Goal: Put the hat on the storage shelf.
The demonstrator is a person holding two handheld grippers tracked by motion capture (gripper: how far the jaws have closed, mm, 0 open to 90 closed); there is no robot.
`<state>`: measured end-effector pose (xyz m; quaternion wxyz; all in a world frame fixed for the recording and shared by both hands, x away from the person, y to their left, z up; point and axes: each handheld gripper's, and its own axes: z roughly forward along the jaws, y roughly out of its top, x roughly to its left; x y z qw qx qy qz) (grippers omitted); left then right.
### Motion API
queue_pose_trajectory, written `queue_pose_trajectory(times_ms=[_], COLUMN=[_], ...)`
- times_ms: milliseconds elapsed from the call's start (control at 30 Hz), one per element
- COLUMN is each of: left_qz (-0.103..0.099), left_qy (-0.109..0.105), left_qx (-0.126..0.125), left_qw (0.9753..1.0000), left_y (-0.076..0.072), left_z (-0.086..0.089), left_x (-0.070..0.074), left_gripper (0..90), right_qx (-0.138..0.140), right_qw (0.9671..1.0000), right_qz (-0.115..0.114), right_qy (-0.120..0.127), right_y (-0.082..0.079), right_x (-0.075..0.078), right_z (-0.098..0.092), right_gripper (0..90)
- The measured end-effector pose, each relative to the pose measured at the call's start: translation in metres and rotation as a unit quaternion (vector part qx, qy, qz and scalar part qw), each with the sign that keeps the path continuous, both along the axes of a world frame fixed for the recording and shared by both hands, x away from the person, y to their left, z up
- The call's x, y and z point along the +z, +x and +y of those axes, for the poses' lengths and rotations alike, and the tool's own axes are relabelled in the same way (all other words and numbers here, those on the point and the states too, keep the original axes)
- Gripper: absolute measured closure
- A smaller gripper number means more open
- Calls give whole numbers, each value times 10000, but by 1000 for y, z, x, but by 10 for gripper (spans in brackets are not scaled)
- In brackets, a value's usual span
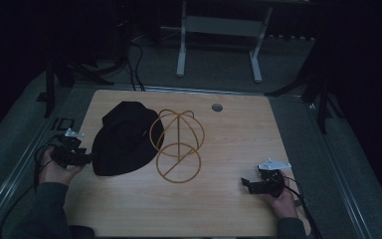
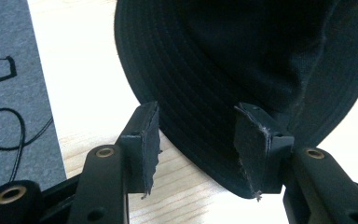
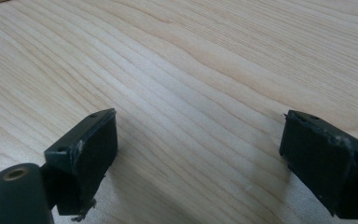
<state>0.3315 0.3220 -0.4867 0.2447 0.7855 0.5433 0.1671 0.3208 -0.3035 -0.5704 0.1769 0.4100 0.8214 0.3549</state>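
Observation:
A black bucket hat (image 1: 124, 139) lies on the left half of the wooden table (image 1: 229, 139). Its right edge overlaps a gold wire stand (image 1: 178, 144) made of rings and a centre rod. My left gripper (image 1: 90, 158) is at the hat's left brim. In the left gripper view the left gripper (image 2: 198, 140) is open, with the hat brim (image 2: 205, 102) lying between its jaws. My right gripper (image 1: 244, 183) rests near the table's front right, apart from both objects. In the right gripper view the right gripper (image 3: 200, 154) is open wide over bare wood (image 3: 191, 70).
A small grey round grommet (image 1: 217, 107) sits near the table's far edge. A grey mat (image 2: 9, 93) with black lettering and a thin cable borders the table's left side. White frame legs (image 1: 181, 55) stand on the floor beyond the table.

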Motion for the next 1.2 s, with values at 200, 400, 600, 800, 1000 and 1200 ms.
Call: queue_pose_trajectory(times_ms=[200,400,600,800,1000,1200], left_qz=[-52,-56,-23,66,93,120], left_qy=[36,-6,68,77,71,93], left_qx=[-109,-222,-298,-448,-581,-690], left_qw=[9999,9997,9995,9989,9982,9975], left_y=[0,-1,-1,1,5,10], left_z=[-1,0,0,-1,-6,-16], left_x=[4,11,19,29,38,37], left_gripper=[509,542,526,502,479,466], right_qx=[-8,-16,-6,18,-19,-12], right_qw=[10000,10000,10000,10000,10000,10000], right_qz=[-2,-4,-4,-8,-5,-26], right_qy=[3,4,6,0,1,19], right_y=[0,1,0,0,-1,-2], right_x=[0,0,0,0,0,0], right_z=[0,0,0,0,1,1], right_gripper=[110,110,110,111,111,133])
